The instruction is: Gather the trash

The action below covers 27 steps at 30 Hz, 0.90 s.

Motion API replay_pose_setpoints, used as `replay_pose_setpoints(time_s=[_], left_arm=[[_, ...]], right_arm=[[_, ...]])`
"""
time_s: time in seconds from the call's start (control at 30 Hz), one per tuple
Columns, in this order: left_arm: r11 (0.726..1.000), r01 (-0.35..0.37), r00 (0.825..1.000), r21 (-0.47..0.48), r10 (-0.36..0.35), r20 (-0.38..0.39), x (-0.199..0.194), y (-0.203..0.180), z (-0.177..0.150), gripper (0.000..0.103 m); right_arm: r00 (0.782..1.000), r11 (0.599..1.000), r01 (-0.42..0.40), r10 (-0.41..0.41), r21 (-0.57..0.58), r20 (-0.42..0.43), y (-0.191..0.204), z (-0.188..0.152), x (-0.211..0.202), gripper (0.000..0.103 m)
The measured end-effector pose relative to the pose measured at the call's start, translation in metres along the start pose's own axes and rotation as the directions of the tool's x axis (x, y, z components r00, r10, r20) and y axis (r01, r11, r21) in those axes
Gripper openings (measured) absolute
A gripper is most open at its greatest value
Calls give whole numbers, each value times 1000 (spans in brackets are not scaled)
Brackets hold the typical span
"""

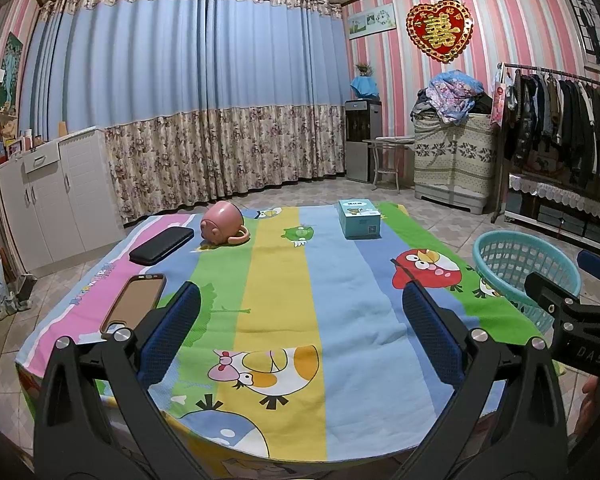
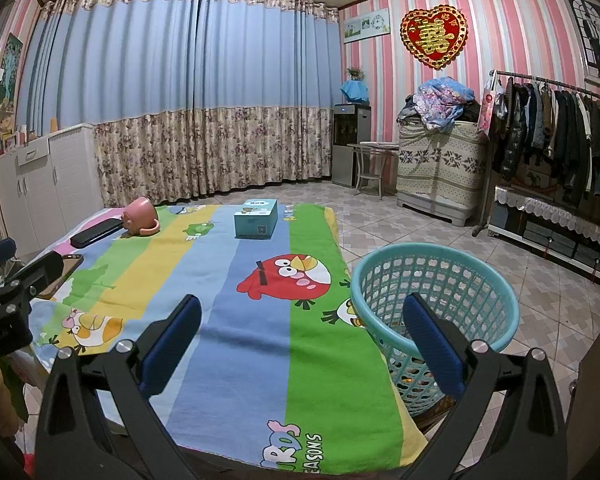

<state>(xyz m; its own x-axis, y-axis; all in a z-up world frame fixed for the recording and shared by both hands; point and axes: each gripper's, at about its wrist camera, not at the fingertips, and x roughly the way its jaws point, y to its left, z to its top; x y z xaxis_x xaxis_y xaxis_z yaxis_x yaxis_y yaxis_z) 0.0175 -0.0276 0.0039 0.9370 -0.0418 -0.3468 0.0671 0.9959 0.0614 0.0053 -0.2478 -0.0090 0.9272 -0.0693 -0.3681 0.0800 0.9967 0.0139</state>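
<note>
A teal plastic basket (image 2: 436,300) stands on the floor at the table's right side; it also shows in the left wrist view (image 1: 526,268). Small bits lie at its bottom. My left gripper (image 1: 300,312) is open and empty above the near middle of the table's colourful cartoon cloth (image 1: 276,280). My right gripper (image 2: 302,320) is open and empty above the cloth's (image 2: 260,320) right edge, its right finger in front of the basket. No loose trash shows on the cloth.
On the cloth lie a tipped pink mug (image 1: 222,228), a black case (image 1: 162,245), a phone (image 1: 134,303) and a teal box (image 1: 358,218). White cabinets (image 1: 48,196) stand left, a clothes rack (image 1: 560,120) right, curtains behind.
</note>
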Motion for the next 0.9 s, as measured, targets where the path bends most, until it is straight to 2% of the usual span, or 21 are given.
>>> replay_pose_setpoints(time_s=[0.9], left_arm=[[1000, 9, 1000, 11, -9, 8, -4, 1, 2, 98]], right_arm=[[1000, 1000, 2, -2, -1, 2, 0, -1, 0, 99]])
